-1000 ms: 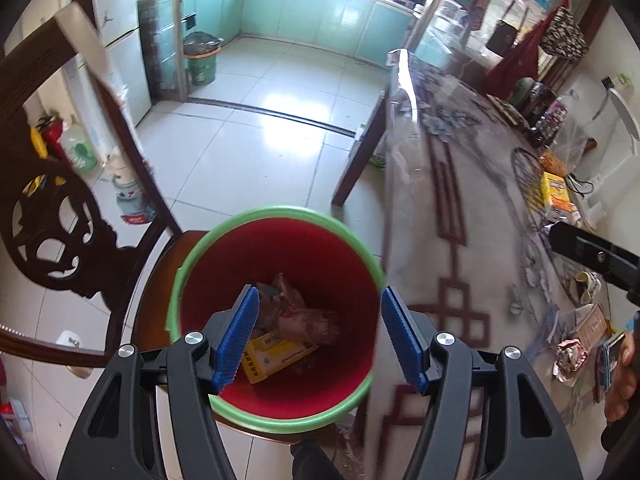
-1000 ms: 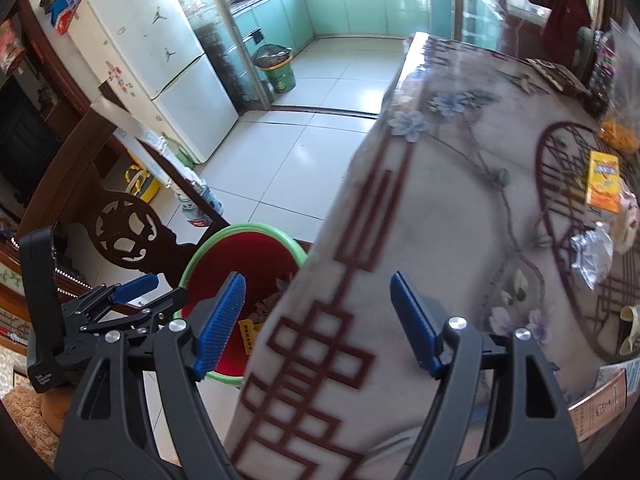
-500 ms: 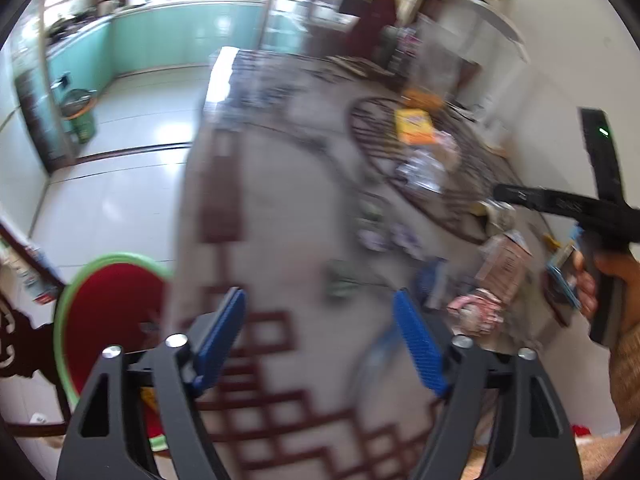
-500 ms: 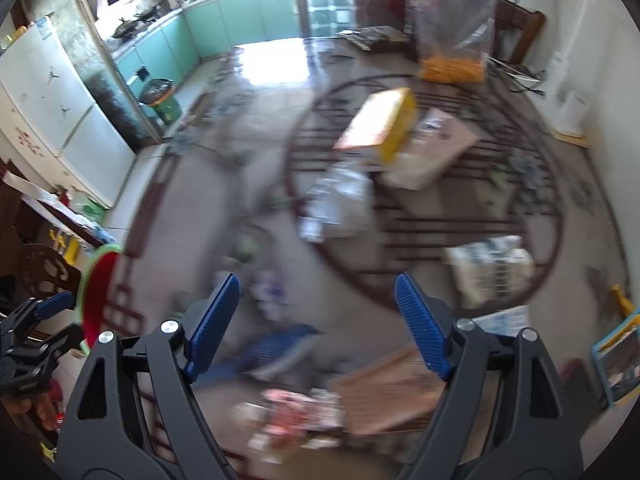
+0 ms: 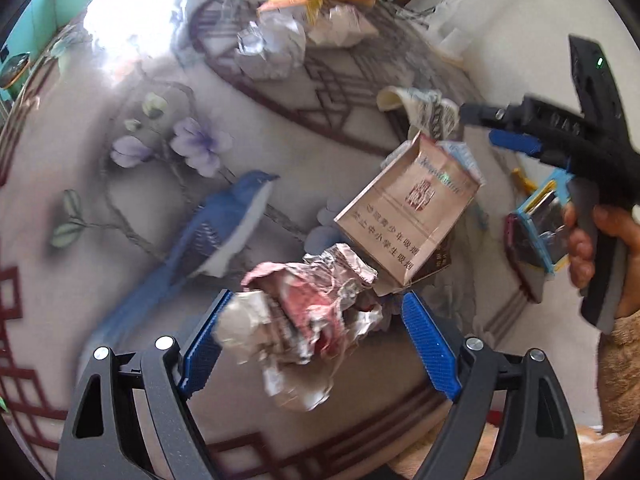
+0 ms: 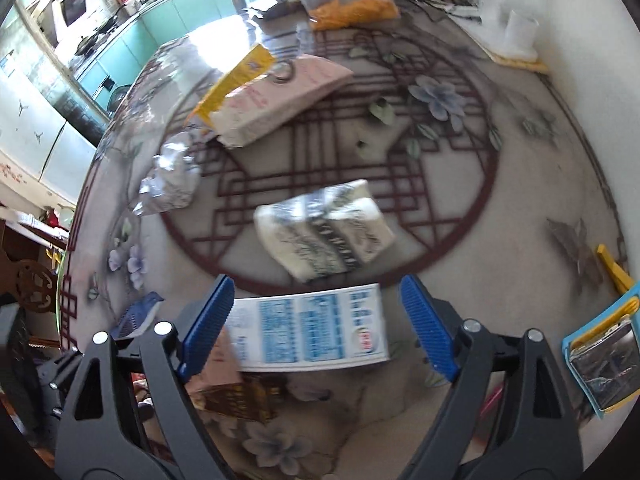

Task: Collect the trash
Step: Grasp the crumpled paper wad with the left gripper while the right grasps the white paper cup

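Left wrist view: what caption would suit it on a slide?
Open left gripper poised around a crumpled foil wrapper beside a cigarette carton on the table.

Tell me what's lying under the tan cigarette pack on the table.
In the left wrist view, the cigarette pack rests partly on a white slip with blue print, which pokes out behind it. A dark brown flap shows under its lower corner. Anything else beneath it is covered.

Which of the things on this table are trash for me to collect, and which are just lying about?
Likely trash:
crumpled wrapper
cigarette box
blue-printed slip
foil wad
folded black-and-white packet

Lying about, it seems:
phone in blue case
bag of orange snacks
tablecloth
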Demonstrator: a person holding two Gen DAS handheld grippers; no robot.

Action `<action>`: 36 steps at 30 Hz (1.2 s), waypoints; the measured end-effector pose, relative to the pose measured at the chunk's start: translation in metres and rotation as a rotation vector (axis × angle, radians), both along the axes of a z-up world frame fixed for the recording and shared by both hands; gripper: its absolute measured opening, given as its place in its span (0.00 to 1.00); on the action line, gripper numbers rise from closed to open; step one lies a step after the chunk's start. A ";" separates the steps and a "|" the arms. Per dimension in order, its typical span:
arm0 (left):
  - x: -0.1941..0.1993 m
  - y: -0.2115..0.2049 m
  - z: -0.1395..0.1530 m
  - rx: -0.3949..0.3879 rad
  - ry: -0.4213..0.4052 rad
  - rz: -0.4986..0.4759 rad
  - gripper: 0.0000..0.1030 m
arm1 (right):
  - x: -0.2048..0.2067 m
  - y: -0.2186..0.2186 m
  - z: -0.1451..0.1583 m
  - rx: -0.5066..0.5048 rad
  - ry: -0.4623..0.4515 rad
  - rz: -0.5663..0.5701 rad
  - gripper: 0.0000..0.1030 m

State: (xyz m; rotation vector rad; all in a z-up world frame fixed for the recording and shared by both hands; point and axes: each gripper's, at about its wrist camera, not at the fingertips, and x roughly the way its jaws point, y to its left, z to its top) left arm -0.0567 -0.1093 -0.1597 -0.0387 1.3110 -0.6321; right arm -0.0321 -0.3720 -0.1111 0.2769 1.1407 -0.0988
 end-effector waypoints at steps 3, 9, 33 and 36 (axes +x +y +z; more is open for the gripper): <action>0.000 -0.012 -0.004 0.018 -0.003 0.023 0.68 | 0.006 -0.010 -0.007 0.017 0.008 -0.001 0.81; 0.000 -0.012 0.014 0.039 -0.061 0.047 0.32 | 0.024 -0.009 -0.020 0.018 0.024 0.043 0.84; 0.017 0.052 0.072 0.088 -0.228 0.286 0.32 | 0.058 0.004 -0.022 0.025 -0.012 0.130 0.51; 0.016 0.053 0.072 0.088 -0.230 0.283 0.32 | 0.058 0.003 -0.006 -0.009 -0.091 0.104 0.90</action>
